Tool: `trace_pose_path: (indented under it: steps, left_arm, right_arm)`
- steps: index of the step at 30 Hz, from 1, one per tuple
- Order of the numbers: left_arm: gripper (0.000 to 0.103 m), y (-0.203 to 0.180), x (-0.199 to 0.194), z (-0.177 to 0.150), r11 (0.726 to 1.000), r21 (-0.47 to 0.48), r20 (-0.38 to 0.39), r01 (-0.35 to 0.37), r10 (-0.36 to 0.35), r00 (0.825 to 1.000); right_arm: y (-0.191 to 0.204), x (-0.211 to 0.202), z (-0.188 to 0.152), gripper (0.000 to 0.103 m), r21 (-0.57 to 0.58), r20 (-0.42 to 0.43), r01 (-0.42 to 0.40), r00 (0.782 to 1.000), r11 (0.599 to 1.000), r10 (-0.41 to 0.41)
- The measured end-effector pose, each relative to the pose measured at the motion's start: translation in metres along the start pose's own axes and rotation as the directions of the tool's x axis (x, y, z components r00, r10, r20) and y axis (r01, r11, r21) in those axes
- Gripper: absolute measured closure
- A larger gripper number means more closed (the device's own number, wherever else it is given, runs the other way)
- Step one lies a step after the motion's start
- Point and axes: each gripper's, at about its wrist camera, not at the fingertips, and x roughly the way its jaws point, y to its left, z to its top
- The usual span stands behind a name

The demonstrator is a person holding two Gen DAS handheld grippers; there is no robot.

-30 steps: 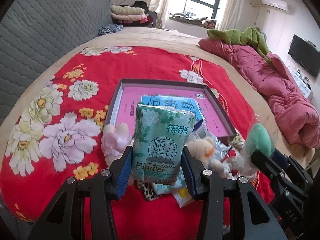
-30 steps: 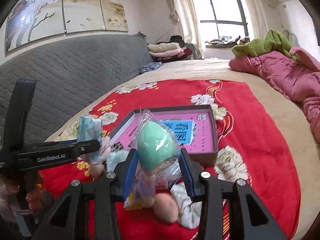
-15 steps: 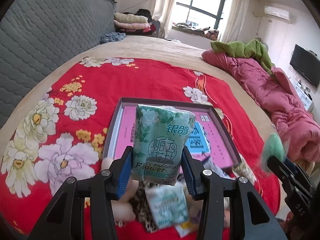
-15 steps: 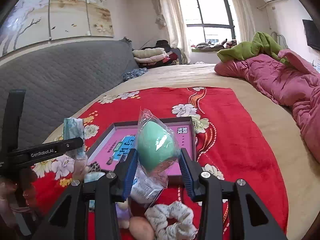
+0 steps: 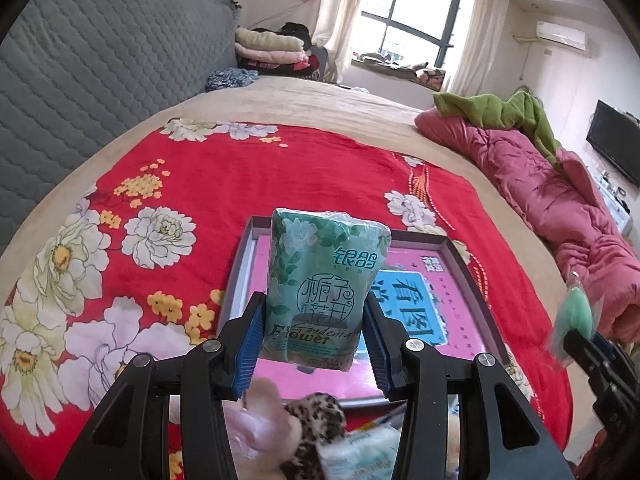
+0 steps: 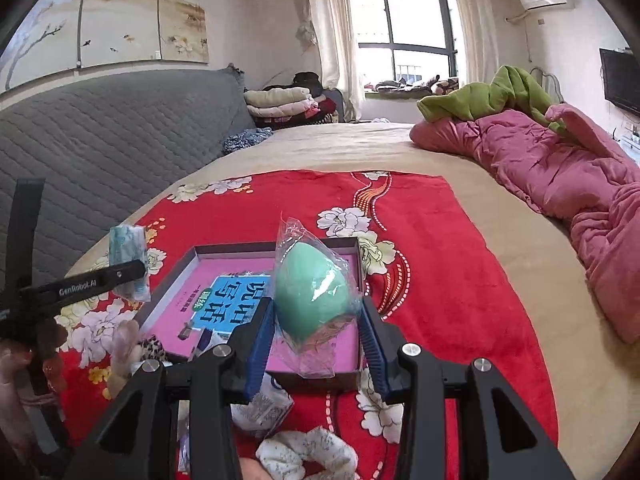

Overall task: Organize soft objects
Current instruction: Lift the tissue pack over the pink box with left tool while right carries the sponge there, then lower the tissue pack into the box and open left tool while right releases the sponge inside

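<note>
My left gripper is shut on a green tissue pack and holds it above the near edge of a shallow grey box with a pink and blue book inside. My right gripper is shut on a green sponge egg in a clear bag, held over the box. The left gripper with its tissue pack shows at the left of the right wrist view. The sponge egg shows at the right of the left wrist view.
Loose soft items lie on the red flowered blanket below the grippers: a pink plush, a leopard scrunchie, a white scrunchie, another tissue pack. A pink quilt lies at right, a grey headboard at left.
Both grippers have risen and moved forward with their loads, from over the pile of soft items to over the box. The pile has dropped to the bottom of both views.
</note>
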Motion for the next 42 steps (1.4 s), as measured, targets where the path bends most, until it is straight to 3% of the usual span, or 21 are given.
trace_pose_path:
  steps: [9,17,29,42]
  left_arm:
    - [0.055,0.016,0.025,-0.001,1.0,0.0,-0.037,0.001,-0.001,0.999]
    - [0.055,0.025,0.05,-0.005,1.0,-0.006,-0.068,0.018,-0.018,0.998]
    - [0.055,0.03,0.07,-0.012,1.0,0.0,-0.104,0.026,-0.026,0.994]
    - [0.055,0.029,0.083,-0.02,1.0,0.011,-0.165,0.029,-0.027,0.986]
  right_arm:
    - [0.001,0.031,0.016,0.061,0.005,-0.031,0.034,0.999,0.999,-0.034]
    - [0.012,0.068,0.016,0.061,-0.022,-0.13,0.027,0.991,0.999,-0.03]
    - [0.014,0.105,-0.003,0.061,-0.05,-0.268,0.055,0.961,0.997,-0.067]
    - [0.012,0.119,-0.021,0.06,-0.072,-0.355,0.083,0.929,0.994,-0.103]
